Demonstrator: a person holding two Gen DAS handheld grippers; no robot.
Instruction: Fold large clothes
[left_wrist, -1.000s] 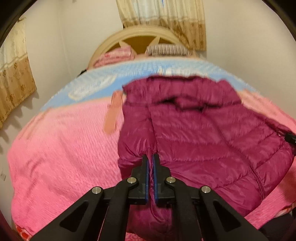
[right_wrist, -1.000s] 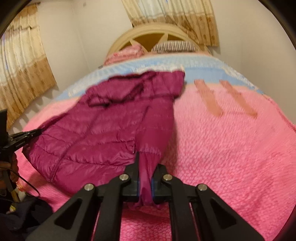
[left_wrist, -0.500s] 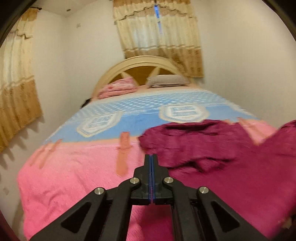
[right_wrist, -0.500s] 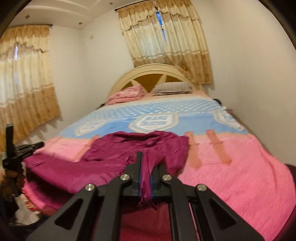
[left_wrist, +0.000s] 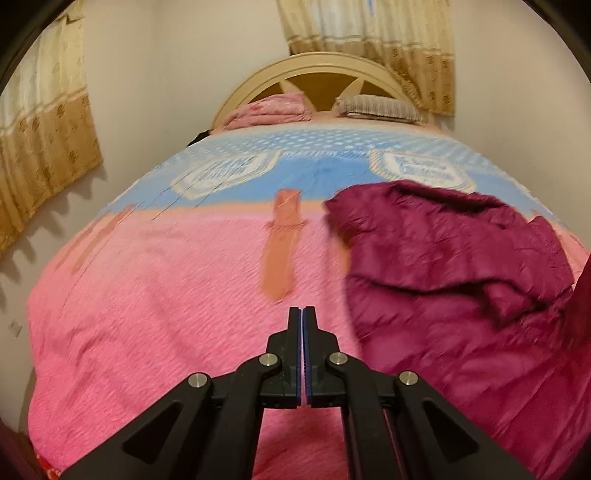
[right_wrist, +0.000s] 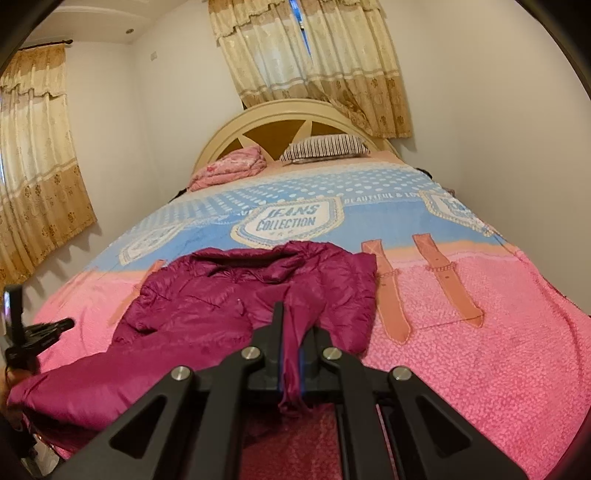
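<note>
A magenta quilted puffer jacket (right_wrist: 221, 306) lies crumpled across the pink part of the bed. My right gripper (right_wrist: 295, 326) is shut on a fold of its fabric, which hangs out below the jaws and is lifted off the bed. In the left wrist view the jacket (left_wrist: 461, 295) fills the right side. My left gripper (left_wrist: 302, 314) hovers over bare pink blanket to its left, jaws pressed together with nothing visible between them. The right wrist view also shows the left gripper (right_wrist: 68, 325) at the far left, beside the jacket's near corner.
The bed carries a pink and blue blanket (right_wrist: 480, 350) with orange strap patterns. A folded pink quilt (right_wrist: 229, 170) and a striped pillow (right_wrist: 325, 146) lie by the cream headboard (right_wrist: 295, 110). Curtained windows and white walls close in on both sides.
The left gripper came off the jacket and swung left over bare blanket. The right gripper rose with its fold, and the jacket went from spread flat to bunched.
</note>
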